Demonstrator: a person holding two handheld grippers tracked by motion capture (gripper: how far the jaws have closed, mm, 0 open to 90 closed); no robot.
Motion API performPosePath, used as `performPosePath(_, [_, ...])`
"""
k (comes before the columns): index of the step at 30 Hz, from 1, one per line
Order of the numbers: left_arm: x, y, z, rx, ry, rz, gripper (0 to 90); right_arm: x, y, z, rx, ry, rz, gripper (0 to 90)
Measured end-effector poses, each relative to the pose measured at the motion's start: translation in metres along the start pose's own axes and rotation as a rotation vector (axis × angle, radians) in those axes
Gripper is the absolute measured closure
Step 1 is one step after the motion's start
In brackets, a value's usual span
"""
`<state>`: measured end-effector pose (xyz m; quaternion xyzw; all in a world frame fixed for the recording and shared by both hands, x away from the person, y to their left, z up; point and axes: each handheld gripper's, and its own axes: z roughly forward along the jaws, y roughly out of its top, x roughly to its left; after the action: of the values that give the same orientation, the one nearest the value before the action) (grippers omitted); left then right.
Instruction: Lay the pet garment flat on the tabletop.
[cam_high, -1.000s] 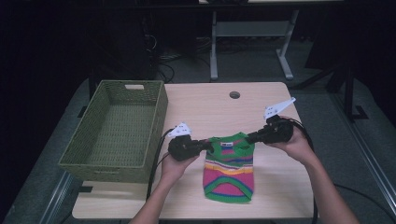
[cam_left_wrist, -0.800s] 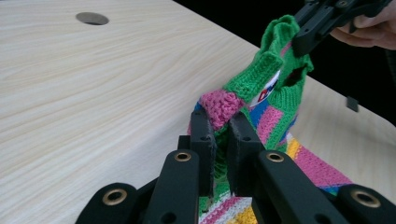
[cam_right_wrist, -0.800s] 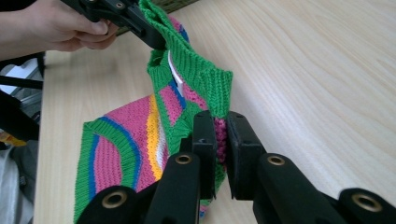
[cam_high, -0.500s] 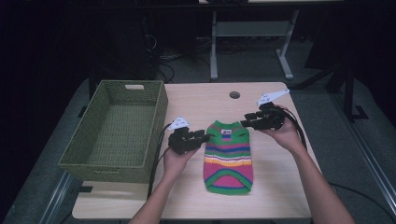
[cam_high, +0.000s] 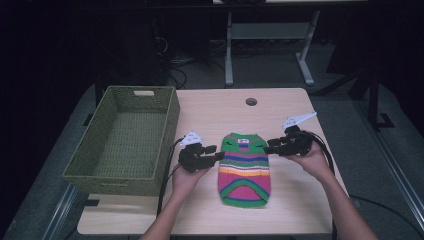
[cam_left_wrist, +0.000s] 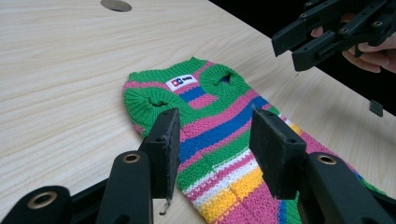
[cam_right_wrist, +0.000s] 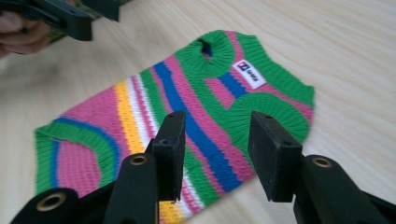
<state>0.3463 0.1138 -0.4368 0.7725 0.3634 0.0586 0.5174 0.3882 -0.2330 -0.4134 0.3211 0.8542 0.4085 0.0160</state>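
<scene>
Overhead view faces forward; gripper views share sweater (cam_left_wrist: 219, 126).

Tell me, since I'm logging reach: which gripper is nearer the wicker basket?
Left. The left gripper sits between the wicker basket and the striped sweater; the right gripper is beyond the sweater.

Sweater (cam_high: 244, 168) right of basket (cam_high: 125, 142)

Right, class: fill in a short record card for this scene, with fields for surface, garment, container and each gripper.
surface: wooden table
garment: striped knit sweater, lying flat, white label near the neck
container: green woven basket, at the table's left, nothing in it
left gripper: open, at the sweater's left edge
right gripper: open, at the sweater's right edge
holding: neither gripper grips the sweater
</scene>
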Motion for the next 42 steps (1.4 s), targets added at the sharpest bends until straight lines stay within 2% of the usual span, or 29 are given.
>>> performPosePath(3, [-0.001, -0.002, 0.001, 0.022, -0.002, 0.018, 51.8, 0.001, -0.005, -0.001, 0.000, 0.018, 0.008, 55.9])
performPosePath(11, [-0.007, -0.006, 0.000, 0.049, -0.023, 0.033, 51.1, 0.003, -0.016, 0.003, 0.018, 0.064, 0.034, 57.1])
performPosePath(15, [-0.009, -0.006, -0.001, 0.049, -0.029, 0.040, 50.2, 0.004, -0.020, 0.006, 0.026, 0.082, 0.042, 56.7])
performPosePath(18, [-0.012, -0.009, -0.002, 0.040, -0.030, 0.026, 48.6, 0.007, -0.022, 0.006, 0.032, 0.092, 0.043, 54.3])
performPosePath(24, [-0.017, -0.017, -0.002, 0.057, -0.027, 0.028, 43.1, 0.014, -0.031, -0.003, 0.033, 0.092, 0.028, 49.8])
performPosePath(29, [-0.023, -0.017, -0.007, 0.052, -0.042, 0.051, 38.3, 0.017, -0.040, -0.015, -0.004, 0.110, 0.022, 47.1])
performPosePath(34, [-0.024, -0.019, -0.012, 0.053, -0.052, 0.045, 36.8, 0.019, -0.047, -0.023, -0.022, 0.120, 0.029, 44.4])
performPosePath(42, [-0.027, -0.026, -0.019, 0.067, -0.054, 0.033, 30.9, 0.019, -0.063, -0.029, -0.020, 0.120, 0.042, 42.0])
